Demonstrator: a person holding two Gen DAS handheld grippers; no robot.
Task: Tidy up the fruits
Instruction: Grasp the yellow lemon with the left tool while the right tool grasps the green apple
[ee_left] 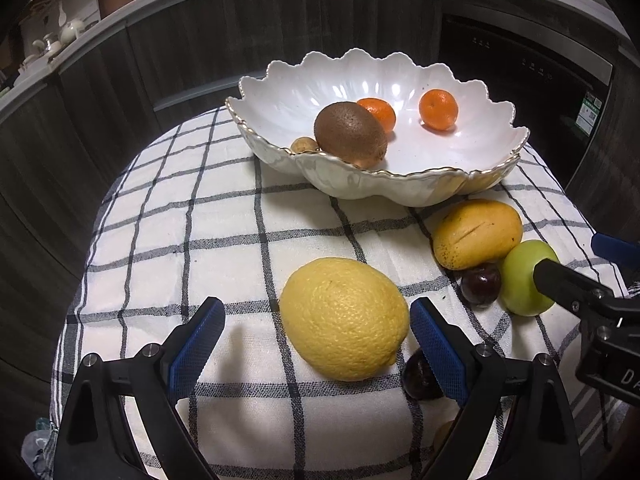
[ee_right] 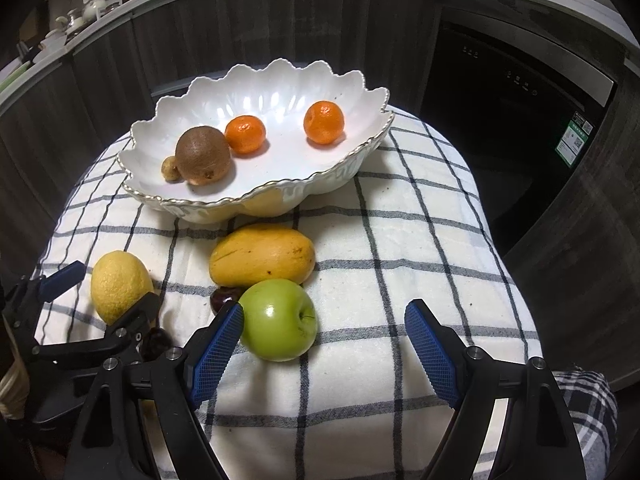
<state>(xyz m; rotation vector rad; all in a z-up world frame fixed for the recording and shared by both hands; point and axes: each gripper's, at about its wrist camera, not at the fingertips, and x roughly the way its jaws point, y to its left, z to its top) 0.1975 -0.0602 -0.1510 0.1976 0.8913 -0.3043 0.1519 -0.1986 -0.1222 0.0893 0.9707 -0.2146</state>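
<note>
Between the left gripper's (ee_left: 316, 322) spread blue pads sits a pebbly yellow lemon (ee_left: 344, 318), gripped by nothing.

On the checked cloth (ee_left: 224, 240) the right gripper (ee_right: 324, 330) also stands wide, its near pad just beside a glossy green apple (ee_right: 278, 319) without squeezing it. Behind the apple lie a speckled yellow mango (ee_right: 262, 255) and a dark cherry (ee_right: 222, 298); another cherry (ee_left: 418, 376) hides by the lemon. Farther back, the scalloped white bowl (ee_right: 352, 100) holds a fuzzy brown kiwi (ee_right: 203, 155), two tangerines (ee_right: 245, 134) and a small tan fruit (ee_right: 170, 169).

The left tool (ee_left: 316, 320) gapes around the lemon (ee_left: 344, 318) on the checked cloth (ee_left: 192, 240).
</note>
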